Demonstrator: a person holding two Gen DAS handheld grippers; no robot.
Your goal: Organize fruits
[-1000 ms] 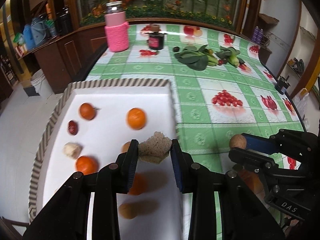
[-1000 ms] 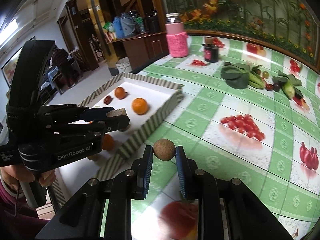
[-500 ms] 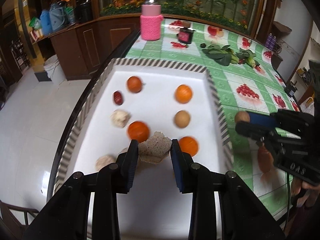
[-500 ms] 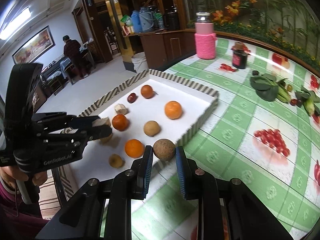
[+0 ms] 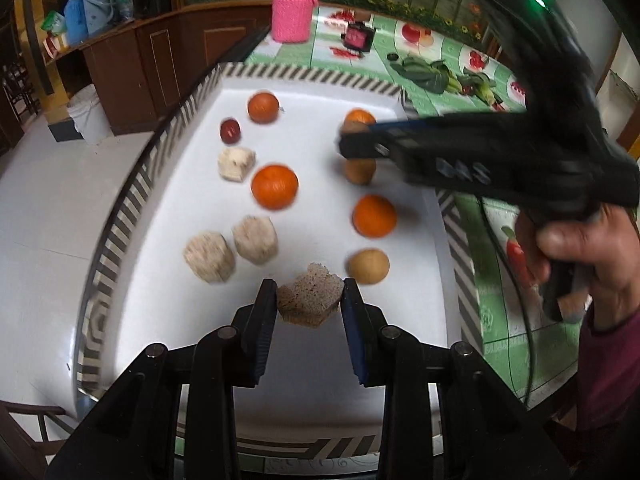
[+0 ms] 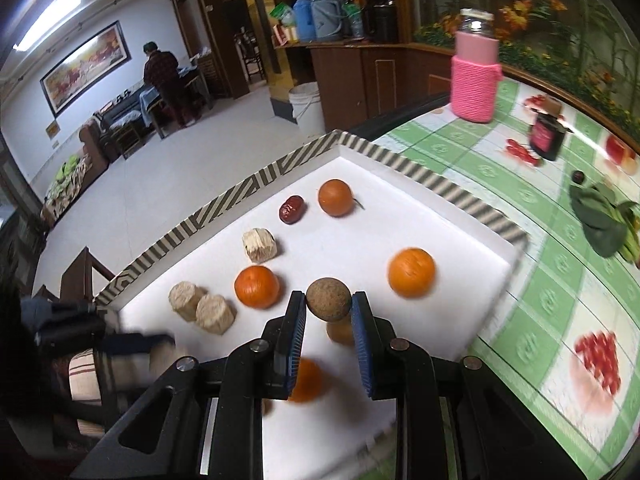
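A white tray with a striped rim (image 5: 120, 216) (image 6: 248, 188) holds several oranges (image 5: 275, 186) (image 6: 411, 272), brown round fruits (image 5: 367, 266), tan cut chunks (image 5: 209, 256) (image 6: 215, 313) and a red date (image 5: 230, 131) (image 6: 292, 209). My left gripper (image 5: 309, 300) is shut on a tan-brown cut chunk (image 5: 310, 299) above the tray's near end. My right gripper (image 6: 329, 308) is shut on a brown round fruit (image 6: 329, 297) over the tray's middle; it also shows in the left wrist view (image 5: 352, 140).
A green checked tablecloth (image 6: 560, 300) covers the table right of the tray. A pink-sleeved jar (image 5: 295, 16) (image 6: 475, 76), a small dark jar (image 6: 546, 136) and leafy greens (image 5: 428, 74) (image 6: 604, 220) stand beyond. The table edge and floor lie left of the tray.
Both grippers have moved left over the tray, each still holding its piece. The right gripper now reaches over the tray's middle from the tablecloth side.
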